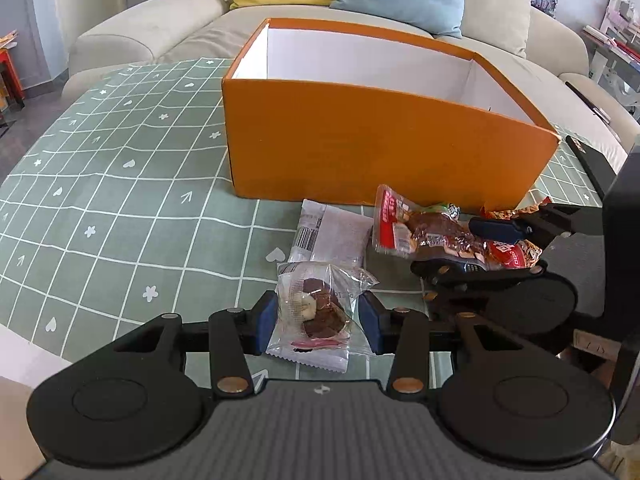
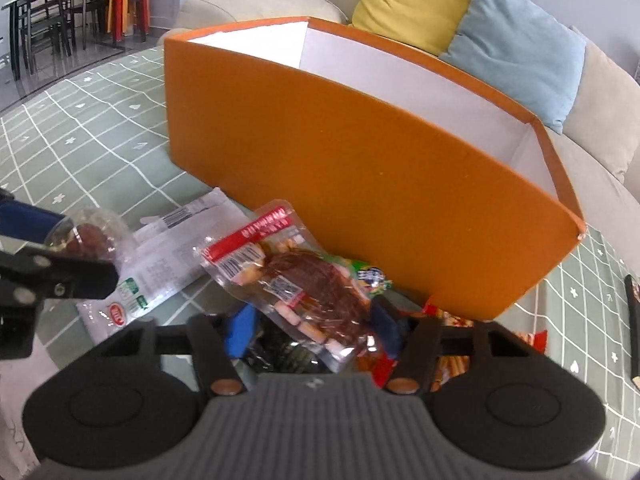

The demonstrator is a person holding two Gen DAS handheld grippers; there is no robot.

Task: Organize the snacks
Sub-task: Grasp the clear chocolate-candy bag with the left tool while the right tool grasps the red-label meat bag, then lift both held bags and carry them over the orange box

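The left hand-held gripper pinches a clear-wrapped chocolate pastry between its blue pads, near the bench's front. To the right, the right hand-held gripper clamps a red-labelled meat snack pack. A white packet lies flat between them on the green checked bench. Beyond stands the open orange box, its visible interior white, before a beige sofa.
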